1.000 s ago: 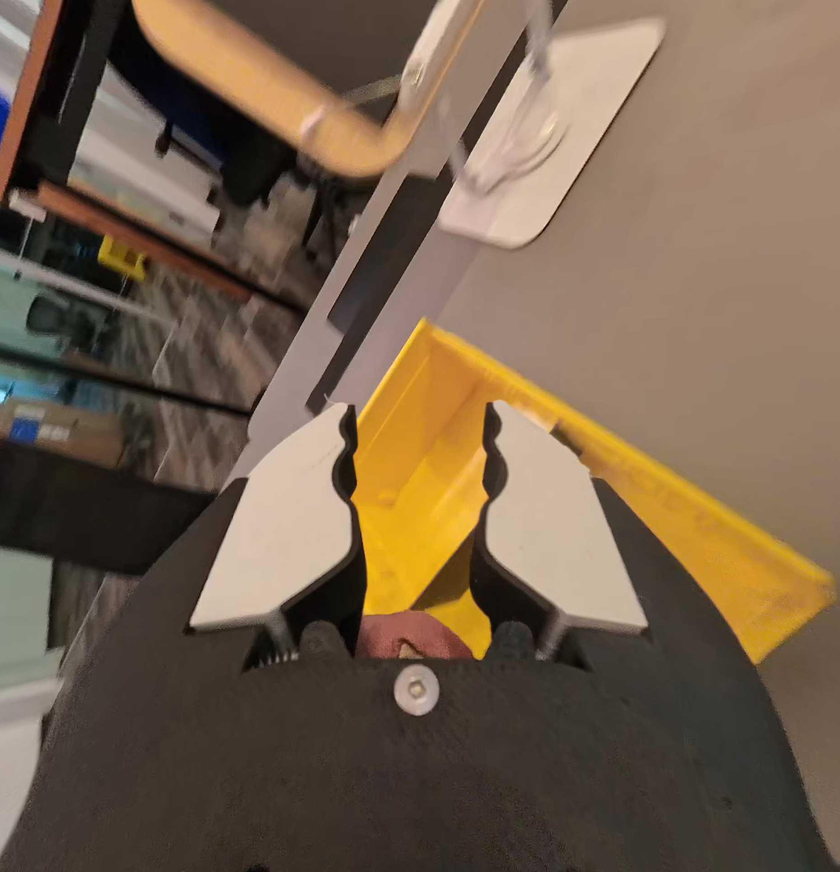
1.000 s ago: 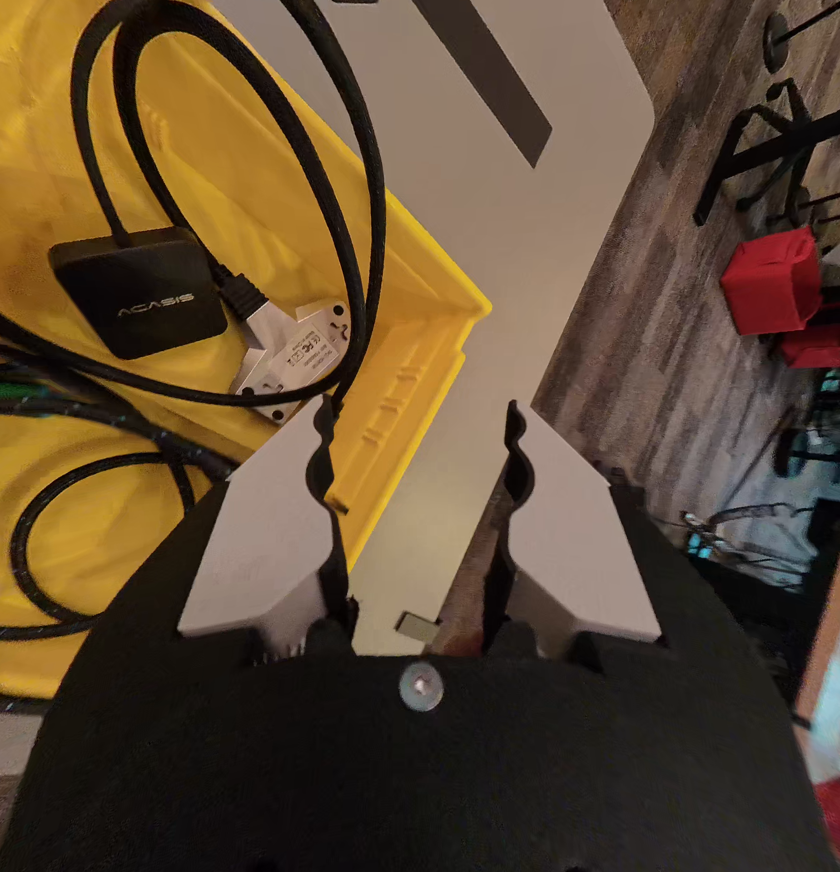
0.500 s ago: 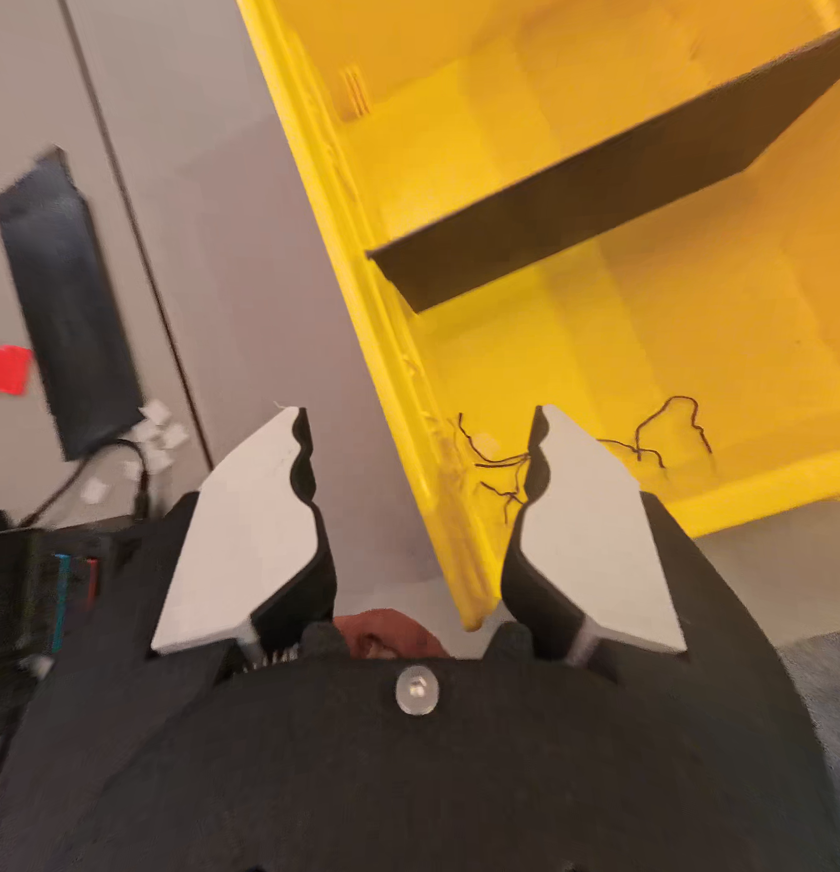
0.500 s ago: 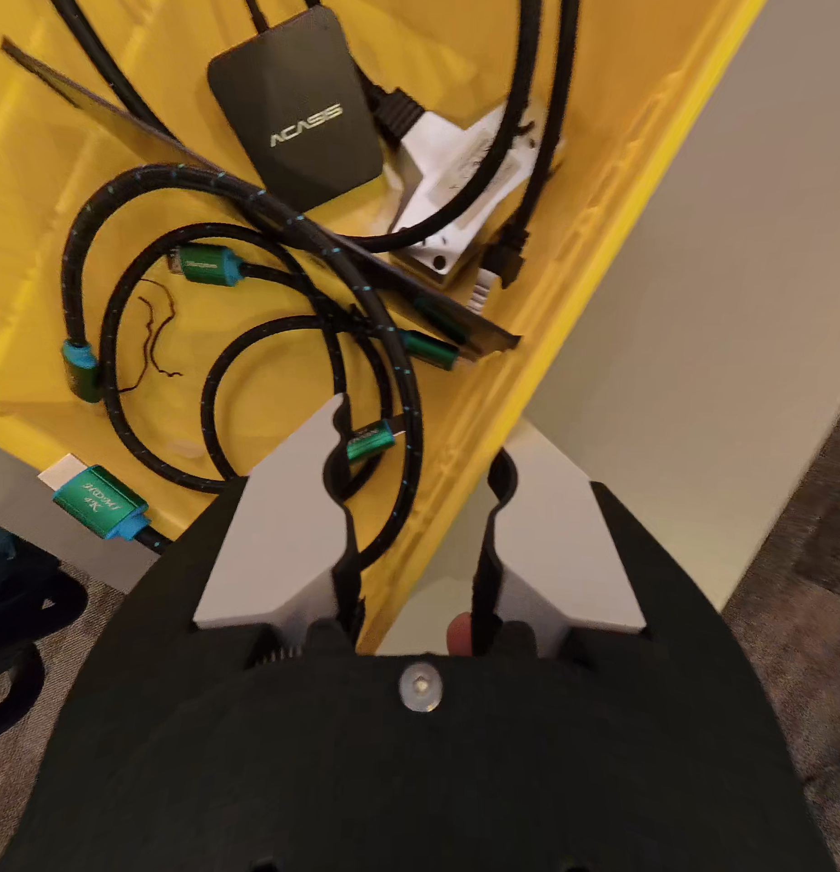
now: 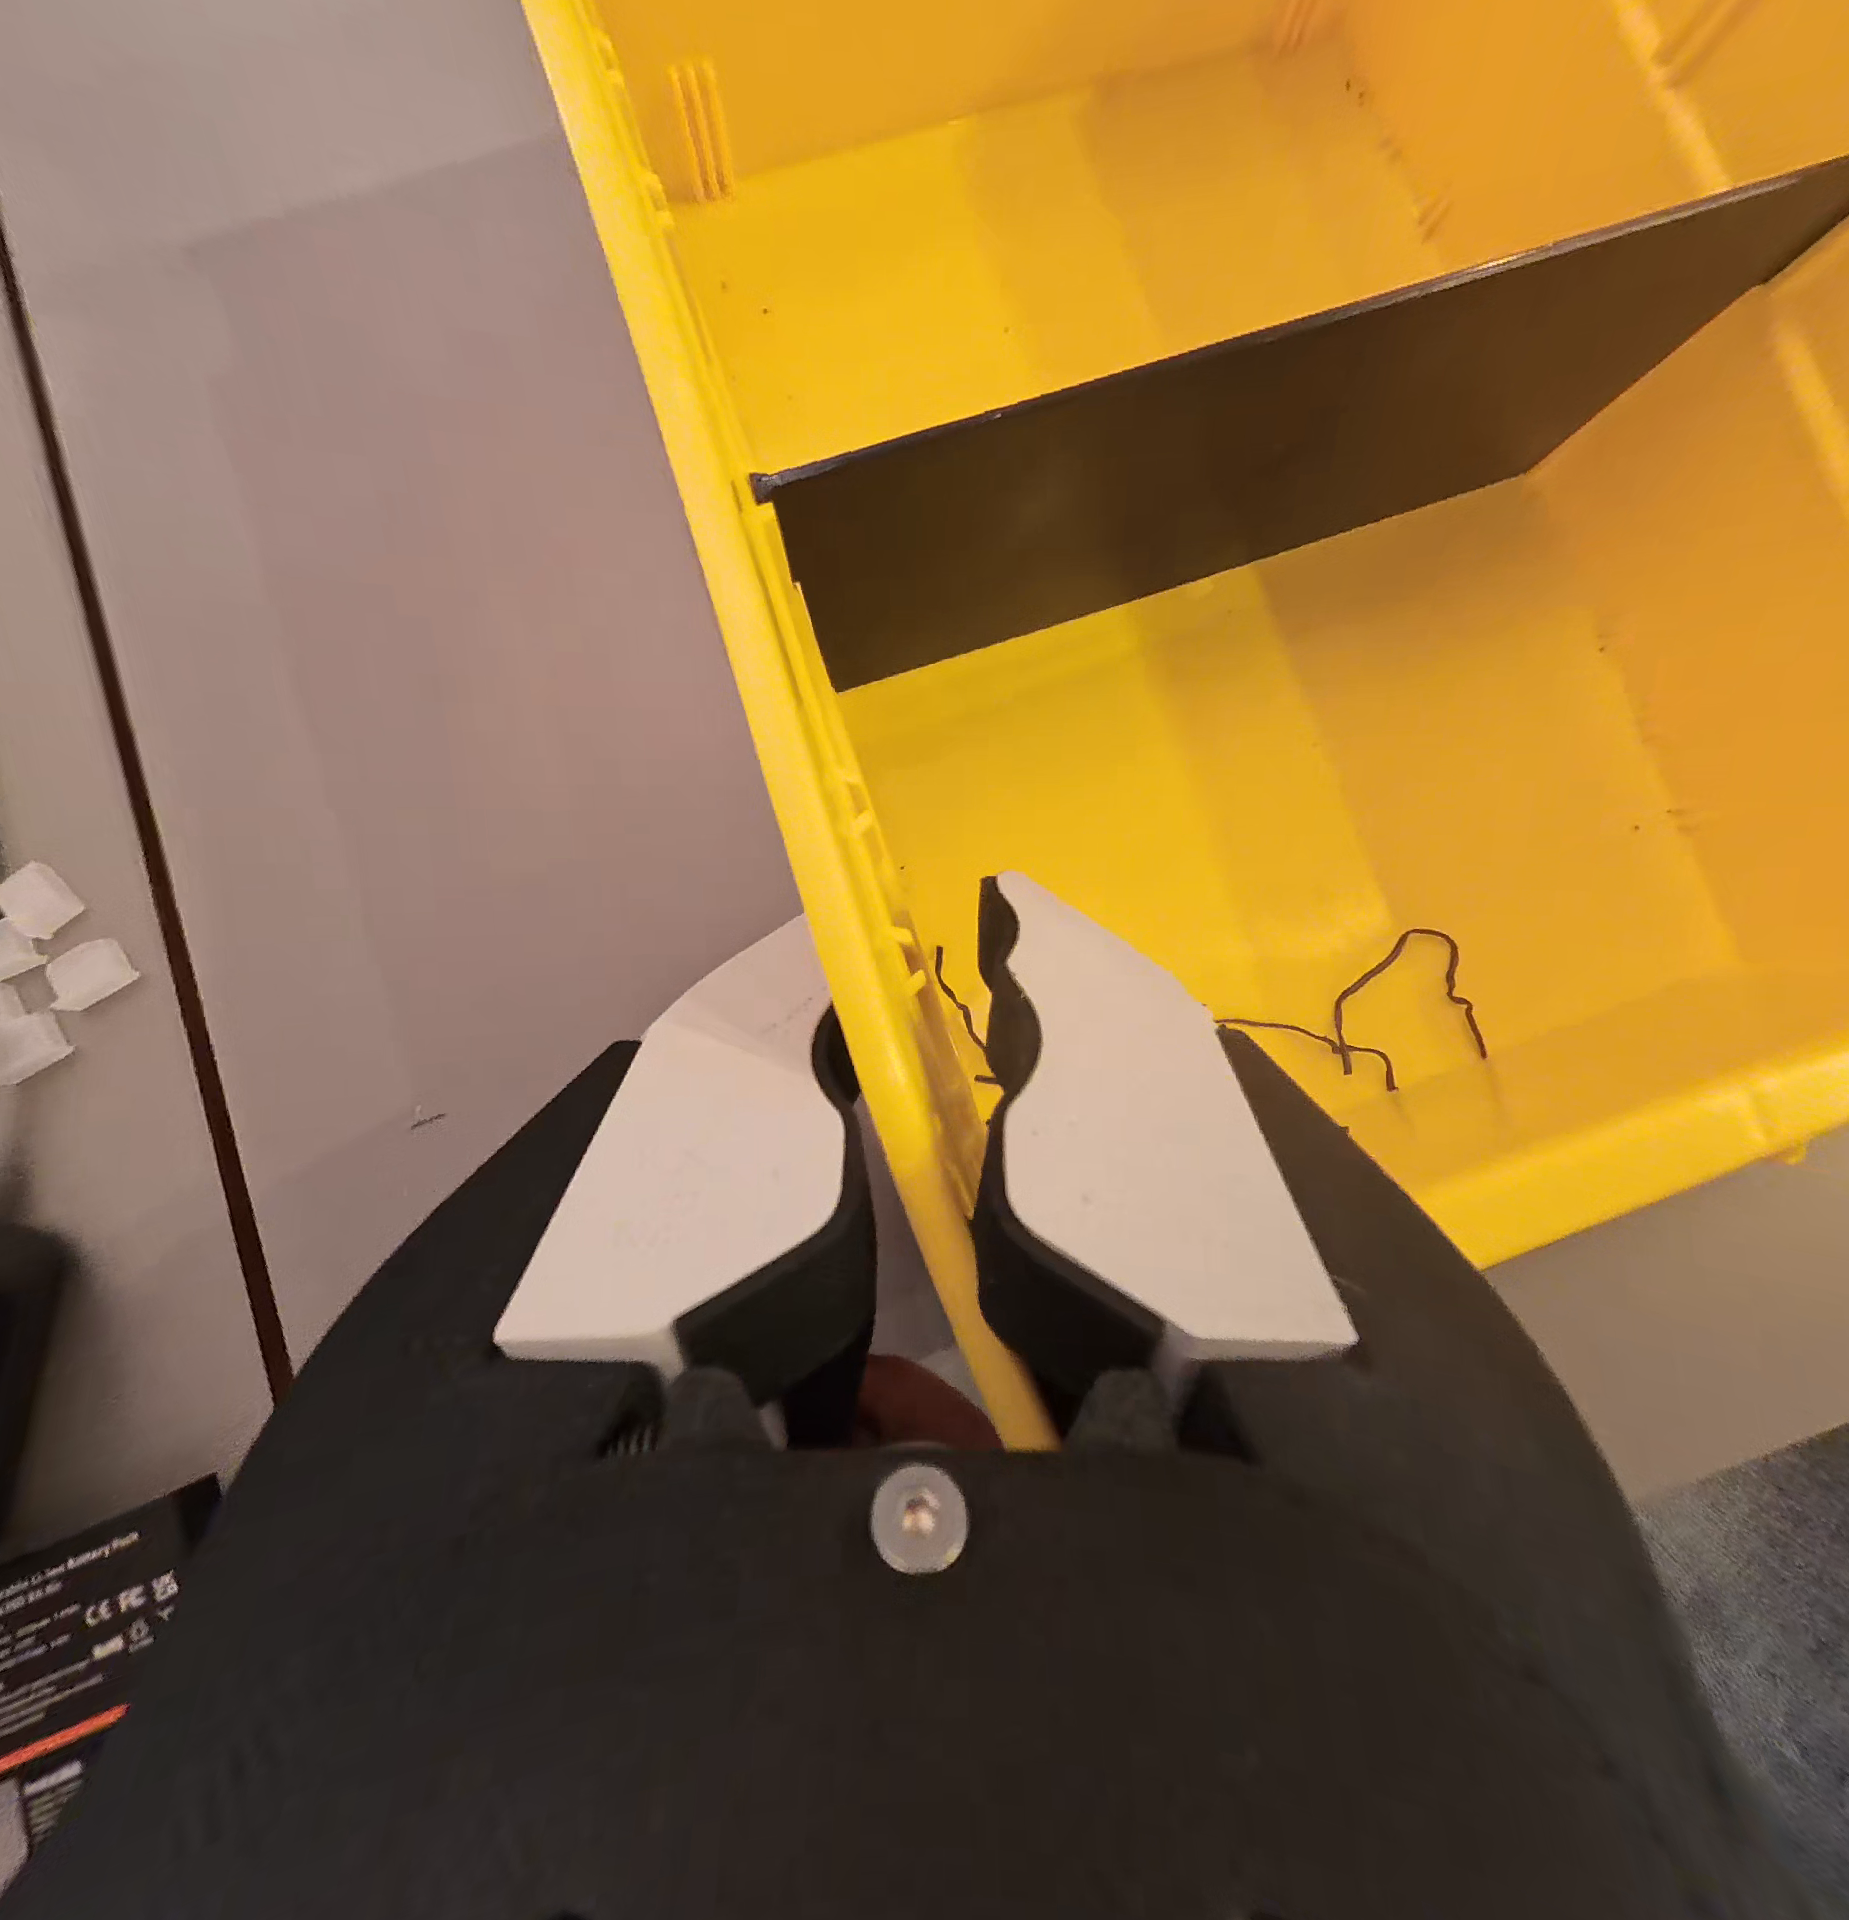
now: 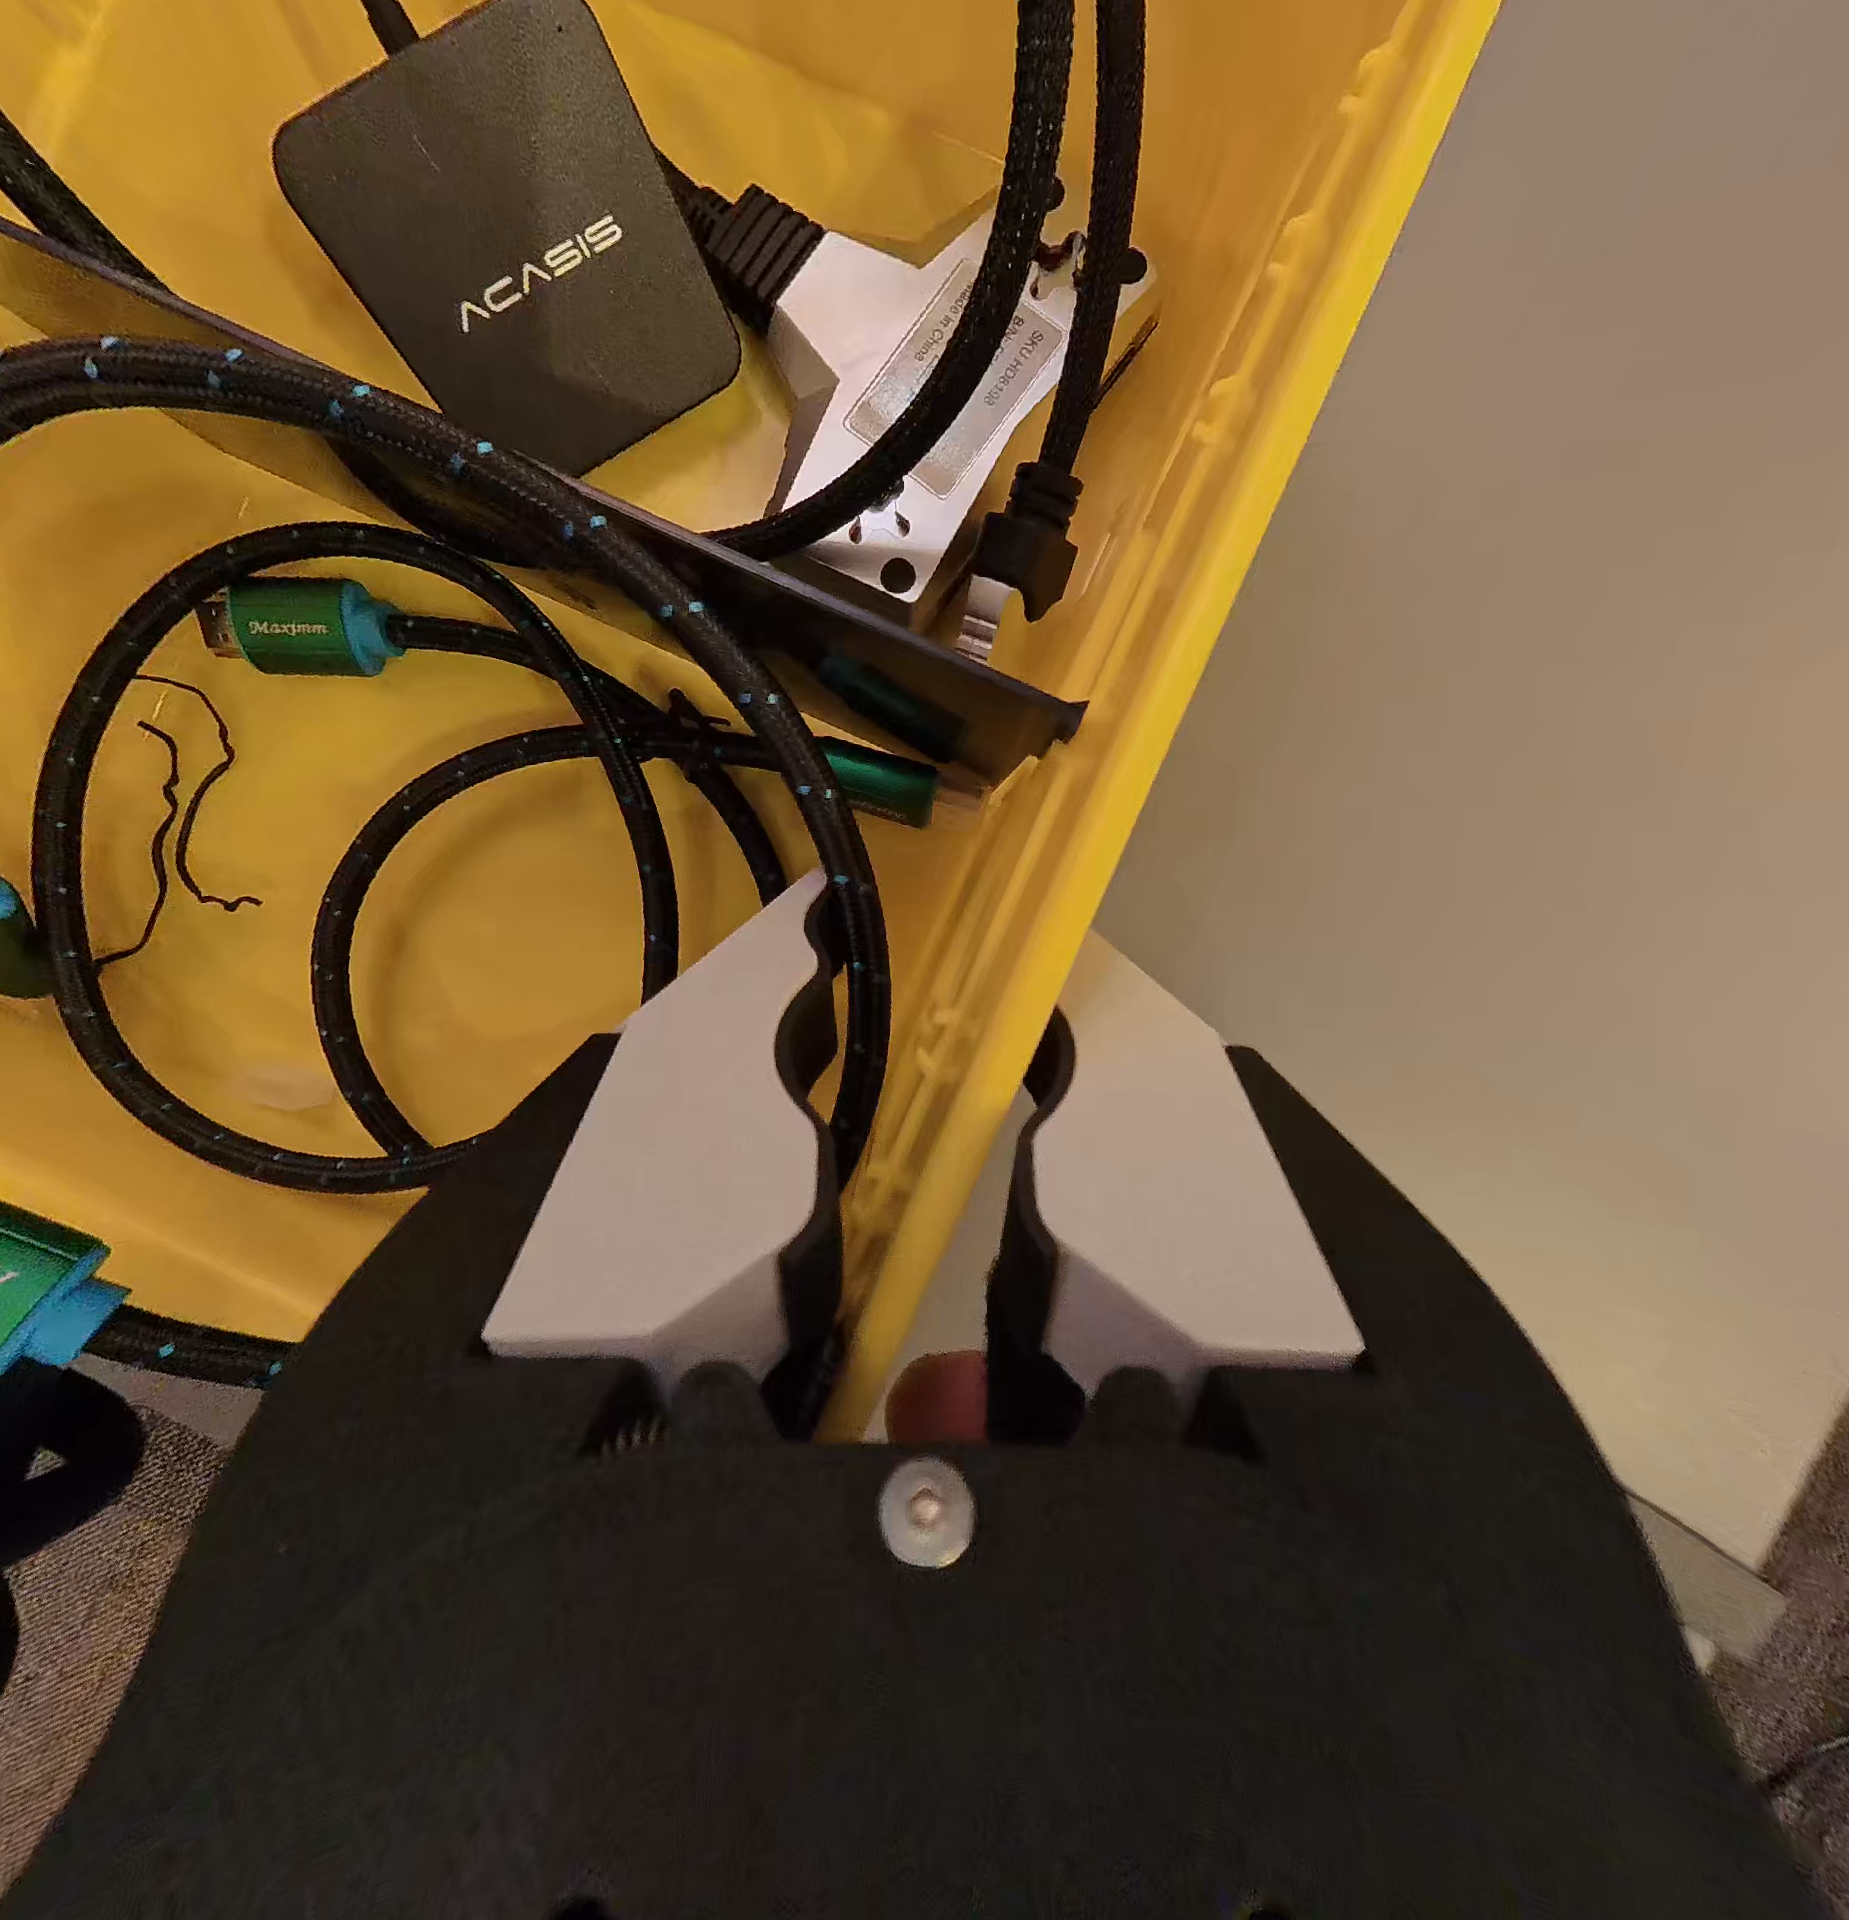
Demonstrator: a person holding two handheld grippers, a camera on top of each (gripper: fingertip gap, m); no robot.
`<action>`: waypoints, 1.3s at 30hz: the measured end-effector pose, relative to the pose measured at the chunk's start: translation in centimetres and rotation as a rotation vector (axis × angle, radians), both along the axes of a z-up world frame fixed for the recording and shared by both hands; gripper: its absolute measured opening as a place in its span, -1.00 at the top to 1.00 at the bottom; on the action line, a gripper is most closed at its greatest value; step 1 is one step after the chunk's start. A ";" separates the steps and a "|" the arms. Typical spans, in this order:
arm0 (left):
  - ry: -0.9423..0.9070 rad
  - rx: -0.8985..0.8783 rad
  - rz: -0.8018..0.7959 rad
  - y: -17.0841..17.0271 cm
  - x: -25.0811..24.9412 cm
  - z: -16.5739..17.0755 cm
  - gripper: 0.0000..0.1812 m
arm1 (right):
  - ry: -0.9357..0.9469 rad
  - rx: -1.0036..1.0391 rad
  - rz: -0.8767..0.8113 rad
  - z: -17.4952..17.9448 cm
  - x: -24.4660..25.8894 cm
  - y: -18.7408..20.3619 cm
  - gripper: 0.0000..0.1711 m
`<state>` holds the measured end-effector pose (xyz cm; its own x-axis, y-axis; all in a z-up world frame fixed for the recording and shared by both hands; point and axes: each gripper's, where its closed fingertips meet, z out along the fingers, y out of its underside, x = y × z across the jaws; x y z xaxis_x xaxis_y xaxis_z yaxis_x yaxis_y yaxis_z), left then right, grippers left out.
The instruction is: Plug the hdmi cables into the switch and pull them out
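Note:
A yellow bin (image 5: 774, 623) with a black divider (image 5: 1263, 468) lies on the table. My left gripper (image 5: 899, 914) straddles the bin's left wall, one finger outside and one inside, jaws pressed on the wall. In the right wrist view the bin (image 6: 1211, 520) holds a black switch box (image 6: 504, 229), a silver switch (image 6: 899, 416) and braided HDMI cables with green plugs (image 6: 296, 629). My right gripper (image 6: 956, 914) straddles the bin's right wall and is closed on it. A black cable loop (image 6: 863, 1039) runs between its inner finger and the wall.
The grey table (image 5: 432, 623) extends left of the bin, with white paper scraps (image 5: 37, 966) and a black box (image 5: 68, 1610) at its left edge. Loose threads (image 5: 1398, 997) lie in the near compartment. Carpet floor (image 6: 1813, 1558) shows past the table edge. The gap from one gripper's tips to the other's is roughly 80 cm.
Both grippers swung down onto the bin's opposite side walls and their jaws narrowed onto them. The left view turned from the room toward the bin.

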<state>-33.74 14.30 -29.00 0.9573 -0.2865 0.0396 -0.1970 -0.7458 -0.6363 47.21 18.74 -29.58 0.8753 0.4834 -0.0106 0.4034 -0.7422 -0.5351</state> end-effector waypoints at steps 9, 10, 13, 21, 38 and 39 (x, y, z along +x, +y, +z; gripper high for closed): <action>-0.058 0.134 0.079 -0.9 -0.4 2.5 0.83 | 0.160 0.014 0.132 0.3 -13.6 -1.9 0.41; -0.070 0.153 0.094 -1.2 -0.5 3.1 0.83 | 0.178 0.020 0.147 0.4 -15.3 -2.1 0.36; -0.110 0.221 0.143 -2.3 -1.0 4.9 0.83 | 0.261 0.031 0.195 0.7 -20.9 -2.9 0.20; -0.150 0.355 0.239 -5.3 -2.7 9.1 0.83 | 0.430 0.004 0.323 1.4 -35.7 -4.8 -0.11; -0.156 0.616 0.353 -11.0 -6.1 19.1 0.82 | 0.802 -0.254 0.552 3.9 -60.6 -9.9 -0.79; -0.147 0.628 0.347 -11.2 -5.7 19.6 0.82 | 0.795 -0.242 0.555 4.1 -60.3 -9.8 -0.78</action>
